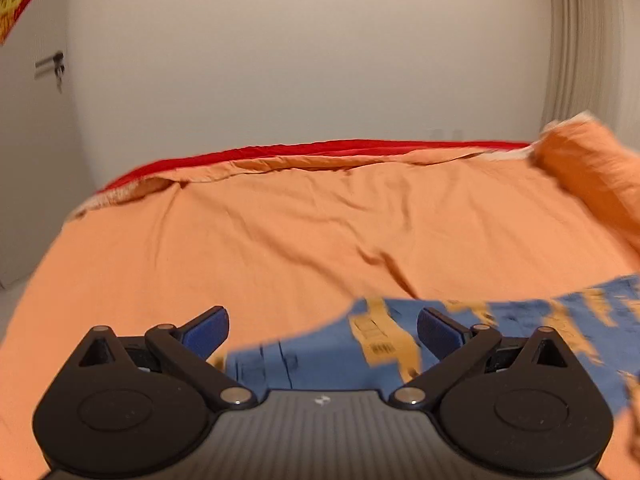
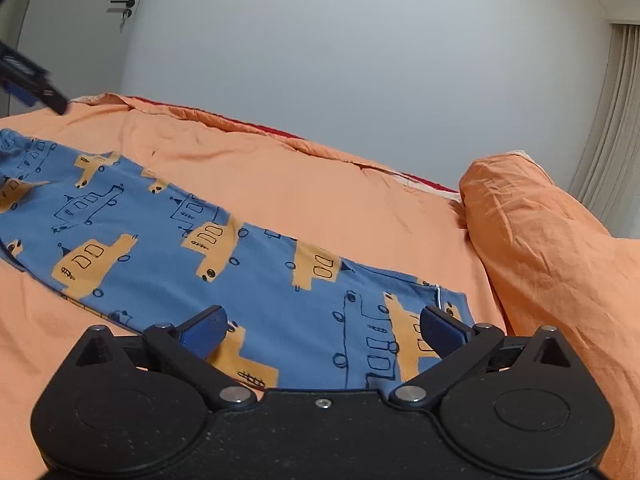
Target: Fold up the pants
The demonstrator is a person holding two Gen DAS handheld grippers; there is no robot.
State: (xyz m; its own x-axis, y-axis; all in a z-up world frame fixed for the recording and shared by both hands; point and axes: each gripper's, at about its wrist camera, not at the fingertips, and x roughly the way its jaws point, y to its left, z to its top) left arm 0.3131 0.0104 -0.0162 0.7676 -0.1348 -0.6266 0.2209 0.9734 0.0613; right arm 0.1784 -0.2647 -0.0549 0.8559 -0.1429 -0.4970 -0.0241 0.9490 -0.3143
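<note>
The pants (image 2: 192,248) are lying flat on the orange sheet (image 2: 320,176), stretched as 1 long blue band with yellow vehicle prints, running from the far left down to the near right in the right wrist view. Their far long edge is lying straight against bare sheet; their near long edge is passing under the right gripper (image 2: 322,330). Their near-right end is finishing in a squared edge with a thin pale seam, just short of the orange pillow (image 2: 552,248), which is rising as a soft wall along the right.

The right gripper is hovering over that end with its 2 fingers spread wide apart, cloth showing between them and nothing pinched. The left gripper (image 1: 322,330) is likewise standing with its fingers well apart over the other end of the pants (image 1: 360,352), whose edge is lying blurred across the lower right of its view; whether the pads are touching cloth cannot be told. In the right wrist view the left gripper (image 2: 28,80) is showing as a dark blurred shape at the far left edge, above the sheet.

Beyond the pants, a broad stretch of wrinkled sheet (image 1: 280,232) is lying open up to the far bed edge, where a red cover (image 1: 320,147) is peeking out below the pale wall (image 1: 304,48). A door (image 2: 80,32) is standing far left, a curtain (image 2: 612,112) far right.
</note>
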